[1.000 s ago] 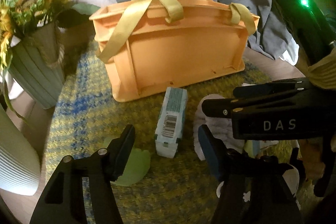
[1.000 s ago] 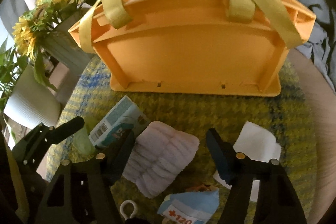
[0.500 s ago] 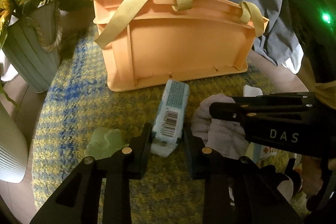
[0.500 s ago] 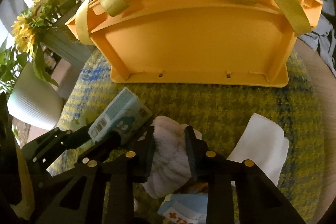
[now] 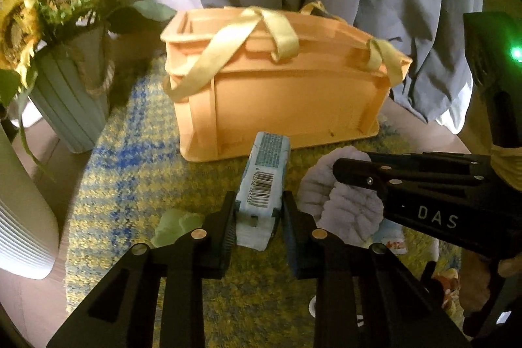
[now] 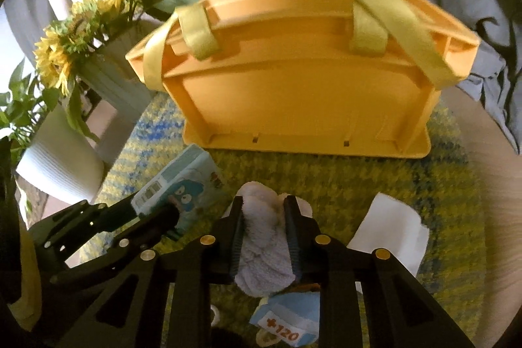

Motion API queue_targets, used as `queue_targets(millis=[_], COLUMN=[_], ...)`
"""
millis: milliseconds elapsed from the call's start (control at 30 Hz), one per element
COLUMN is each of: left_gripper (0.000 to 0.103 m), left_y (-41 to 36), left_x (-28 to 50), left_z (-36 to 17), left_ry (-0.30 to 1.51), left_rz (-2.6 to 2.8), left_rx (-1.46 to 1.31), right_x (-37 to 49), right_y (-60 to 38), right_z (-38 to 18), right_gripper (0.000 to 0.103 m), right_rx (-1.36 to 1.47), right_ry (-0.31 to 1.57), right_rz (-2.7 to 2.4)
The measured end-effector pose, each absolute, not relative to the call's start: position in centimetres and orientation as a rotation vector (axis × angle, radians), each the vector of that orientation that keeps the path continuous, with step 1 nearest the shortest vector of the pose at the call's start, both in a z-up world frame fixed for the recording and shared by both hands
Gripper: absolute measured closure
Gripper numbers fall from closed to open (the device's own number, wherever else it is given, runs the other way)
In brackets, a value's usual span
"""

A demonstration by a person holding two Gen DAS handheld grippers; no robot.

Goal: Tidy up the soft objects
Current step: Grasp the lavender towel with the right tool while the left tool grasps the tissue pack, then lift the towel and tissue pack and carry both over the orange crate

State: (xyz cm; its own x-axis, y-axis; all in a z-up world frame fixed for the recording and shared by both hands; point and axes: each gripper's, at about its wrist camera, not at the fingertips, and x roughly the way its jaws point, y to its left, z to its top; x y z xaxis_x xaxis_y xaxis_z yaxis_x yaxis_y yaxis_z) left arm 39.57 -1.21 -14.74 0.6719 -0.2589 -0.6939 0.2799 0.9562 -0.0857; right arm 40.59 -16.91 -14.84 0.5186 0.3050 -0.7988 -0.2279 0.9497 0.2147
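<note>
My left gripper (image 5: 257, 214) is shut on a pale blue tissue pack (image 5: 266, 181) with a barcode and holds it off the rug; the pack also shows in the right wrist view (image 6: 186, 185). My right gripper (image 6: 262, 224) is shut on a fluffy lilac towel (image 6: 261, 237), which also shows in the left wrist view (image 5: 342, 201). An orange basket (image 6: 303, 93) with yellow straps stands behind both, and shows in the left wrist view (image 5: 280, 97) too.
A white folded cloth (image 6: 391, 230) lies right on the yellow-blue rug (image 6: 359, 175). A blue pouch marked 120 (image 6: 287, 322) lies below the towel. A green soft piece (image 5: 173, 224) lies left. A sunflower vase (image 5: 68, 106) and a white ribbed pot (image 6: 58, 162) stand left.
Both grippers closed from open, the left on the tissue pack and the right on the towel. Both have since lifted a little and the basket looks farther away.
</note>
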Motion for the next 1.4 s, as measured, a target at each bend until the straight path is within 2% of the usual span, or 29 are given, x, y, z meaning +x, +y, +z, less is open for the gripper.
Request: queue_targets(millis=[1400], left_gripper=[0.077], left_y=[-0.4], left_x=[33.2], left_z=[-3.0], left_ry=[0.417], left_rz=[-0.259], left_rx=[0.0], right_x=[33.9], right_y=[-18.6], right_z=[-2.5], right_gripper=[0.078], right_rx=[0.037], right_ry=[0.559], right_rz=[0.269])
